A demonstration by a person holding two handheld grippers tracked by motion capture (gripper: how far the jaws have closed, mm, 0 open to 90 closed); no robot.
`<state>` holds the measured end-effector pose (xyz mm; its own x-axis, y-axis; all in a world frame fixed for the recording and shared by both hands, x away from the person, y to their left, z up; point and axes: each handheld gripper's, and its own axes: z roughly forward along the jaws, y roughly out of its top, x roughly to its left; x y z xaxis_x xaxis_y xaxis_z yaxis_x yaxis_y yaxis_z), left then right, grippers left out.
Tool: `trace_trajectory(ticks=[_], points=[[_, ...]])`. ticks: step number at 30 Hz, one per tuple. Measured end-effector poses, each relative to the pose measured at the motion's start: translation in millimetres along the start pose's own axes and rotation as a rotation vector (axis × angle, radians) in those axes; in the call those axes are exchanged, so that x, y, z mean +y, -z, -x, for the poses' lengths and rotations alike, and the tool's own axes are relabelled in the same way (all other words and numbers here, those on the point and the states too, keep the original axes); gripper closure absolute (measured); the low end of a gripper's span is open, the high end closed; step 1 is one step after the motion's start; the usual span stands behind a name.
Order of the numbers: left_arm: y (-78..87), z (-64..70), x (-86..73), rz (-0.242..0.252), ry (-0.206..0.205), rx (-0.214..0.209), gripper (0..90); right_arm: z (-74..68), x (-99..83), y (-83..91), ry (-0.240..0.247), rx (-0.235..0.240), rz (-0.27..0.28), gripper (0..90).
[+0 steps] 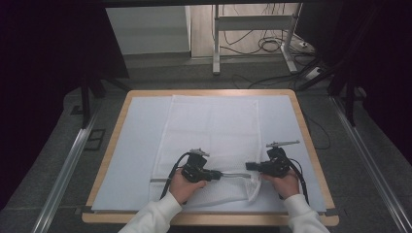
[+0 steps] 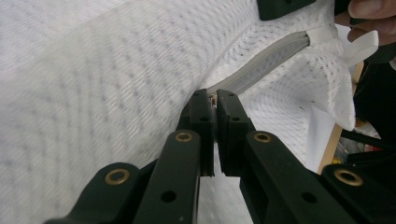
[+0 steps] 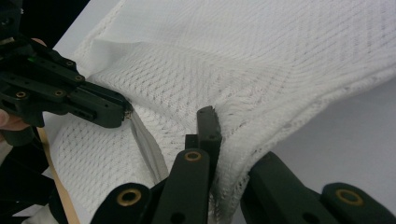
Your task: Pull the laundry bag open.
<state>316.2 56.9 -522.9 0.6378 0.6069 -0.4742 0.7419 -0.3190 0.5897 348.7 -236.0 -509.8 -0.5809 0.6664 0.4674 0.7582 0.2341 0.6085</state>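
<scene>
— Since it's only thin white mesh, how would you expect the laundry bag [image 1: 214,131] to handle?

— Light and limp, I'd judge; it sags and puckers wherever it's pinched, so it won't hold any shape by itself. The zipper [image 2: 266,63] along its near edge is the one firmer line, and the small zipper pull [image 2: 214,99] is the obvious place to take hold.

— And the hands?

— Both forearms come in from the near edge of the desk [image 1: 121,121], sleeves white, each hand wrapped round its tool with the claws pointing inward at one another. The left claw [image 2: 215,100] is closed together on the zipper pull. The right claw [image 3: 215,122] is clamped on the mesh at the bag's near right corner, the fabric bunched up between its jaws.

— Where does the bag lie beyond that?

— Flat on the white sheet [image 1: 136,145] covering the desk, stretching from the claws away to the far edge, slightly lifted only at the near corner where it's gripped.
</scene>
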Motion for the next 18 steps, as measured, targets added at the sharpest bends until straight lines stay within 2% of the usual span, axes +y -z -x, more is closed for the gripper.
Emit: trace_trajectory(ticks=[18], points=[[9.7, -4.8, -6.3, 0.009, 0.006, 0.021, 87.3, -0.4, -0.2, -0.4, 0.001, 0.003, 0.0, 88.7]])
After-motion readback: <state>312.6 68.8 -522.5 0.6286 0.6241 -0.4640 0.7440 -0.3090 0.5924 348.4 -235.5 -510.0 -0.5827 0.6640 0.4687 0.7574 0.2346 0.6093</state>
